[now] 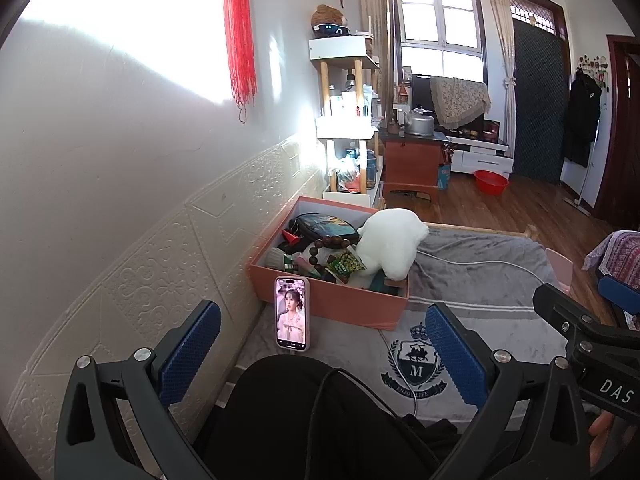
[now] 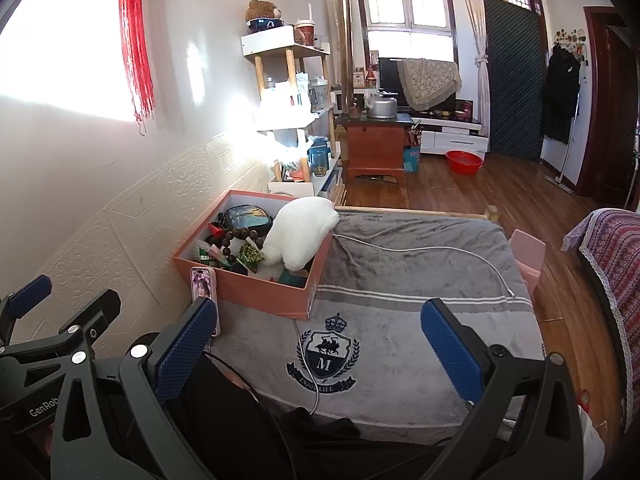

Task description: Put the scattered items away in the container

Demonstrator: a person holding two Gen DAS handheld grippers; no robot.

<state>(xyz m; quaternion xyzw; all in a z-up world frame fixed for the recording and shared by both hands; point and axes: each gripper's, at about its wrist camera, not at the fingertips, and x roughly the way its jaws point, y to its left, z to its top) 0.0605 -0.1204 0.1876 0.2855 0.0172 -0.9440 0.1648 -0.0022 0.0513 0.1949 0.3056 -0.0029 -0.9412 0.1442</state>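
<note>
Pink container (image 1: 332, 300) is our landmark: it sits on the grey blanket (image 1: 480, 280) against the embossed wall panel (image 1: 120, 280), and we see it filled with items. Leaning against its near left wall stands a phone (image 1: 292, 313) with a lit screen, upright. Inside the container, from the left, we make out a dark pouch (image 1: 324, 228) at the back, a string of brown wooden beads (image 1: 332, 246) near the middle, a green snack packet (image 1: 346, 265) just beside the beads, and a white plush toy (image 1: 390, 244) draped over the right rim. To the right of the container a white cable (image 2: 420, 250) trails across the blanket, and nearer us than the container lies the blanket's printed crest (image 2: 325, 356).

Our left gripper (image 1: 324, 356) hovers short of the container with its blue-padded jaws spread wide and nothing between them. Our right gripper (image 2: 320, 350) hangs to the right of the container's near corner, over the crest, jaws likewise wide and holding nothing. Beyond the container stands a white shelf unit (image 1: 348, 120).
</note>
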